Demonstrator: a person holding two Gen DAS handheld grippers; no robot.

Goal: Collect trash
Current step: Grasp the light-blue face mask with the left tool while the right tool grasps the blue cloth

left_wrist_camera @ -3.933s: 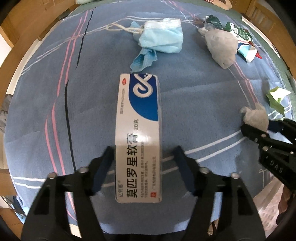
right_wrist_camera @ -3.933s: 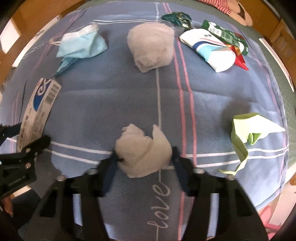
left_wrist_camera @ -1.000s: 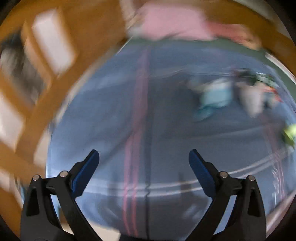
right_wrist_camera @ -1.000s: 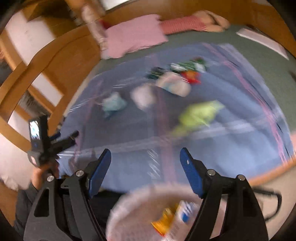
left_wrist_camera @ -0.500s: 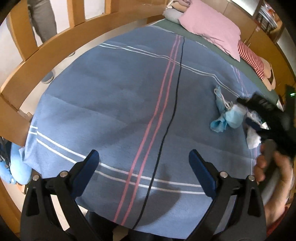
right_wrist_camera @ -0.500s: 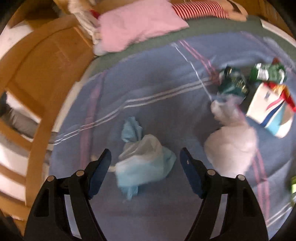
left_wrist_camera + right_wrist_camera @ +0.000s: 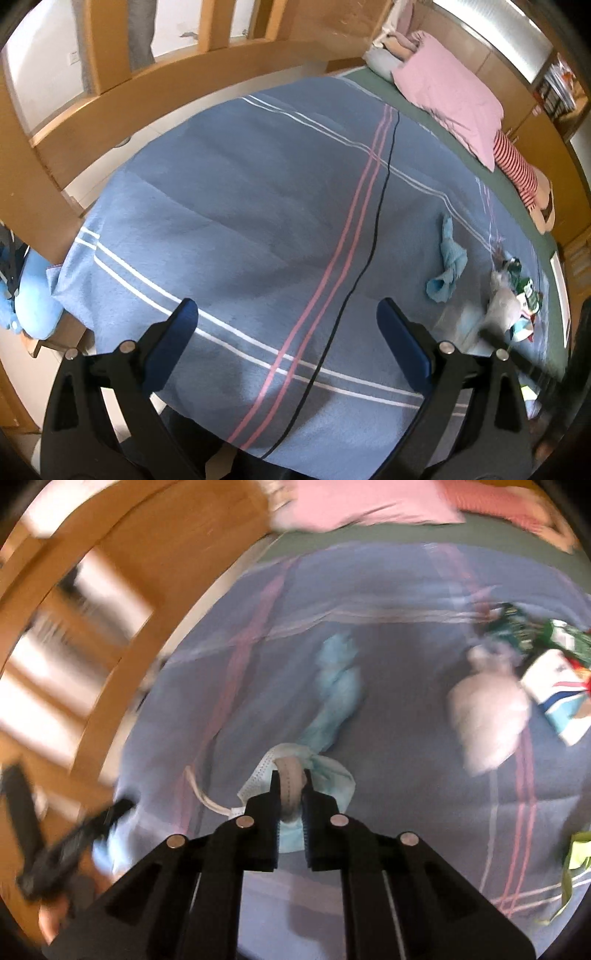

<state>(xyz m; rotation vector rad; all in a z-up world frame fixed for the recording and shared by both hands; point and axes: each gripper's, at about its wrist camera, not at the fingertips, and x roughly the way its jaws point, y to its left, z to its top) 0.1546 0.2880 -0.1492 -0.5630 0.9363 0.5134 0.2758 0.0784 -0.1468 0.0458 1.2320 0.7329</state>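
My right gripper [image 7: 290, 775] is shut on a crumpled light blue face mask [image 7: 325, 771]; a second piece of blue material [image 7: 338, 686] trails away from it on the blue striped blanket [image 7: 406, 775]. In the left wrist view a blue piece [image 7: 448, 269] lies far right. A white tissue wad [image 7: 487, 716] and colourful wrappers [image 7: 554, 686] lie to the right; they also show in the left wrist view [image 7: 517, 306]. A green paper scrap [image 7: 576, 849] sits at the right edge. My left gripper [image 7: 286, 332] is open and empty above the blanket [image 7: 258, 221].
A wooden bed rail [image 7: 147, 92] curves along the left and back. A pink pillow [image 7: 450, 96] and a striped red-and-white item [image 7: 517, 170] lie on the green sheet behind. A blue soft object [image 7: 29, 295] sits off the bed's left edge.
My right gripper has closed on the blue face mask, which it was open above half a second ago. The left gripper stays open, its view shifted slightly.
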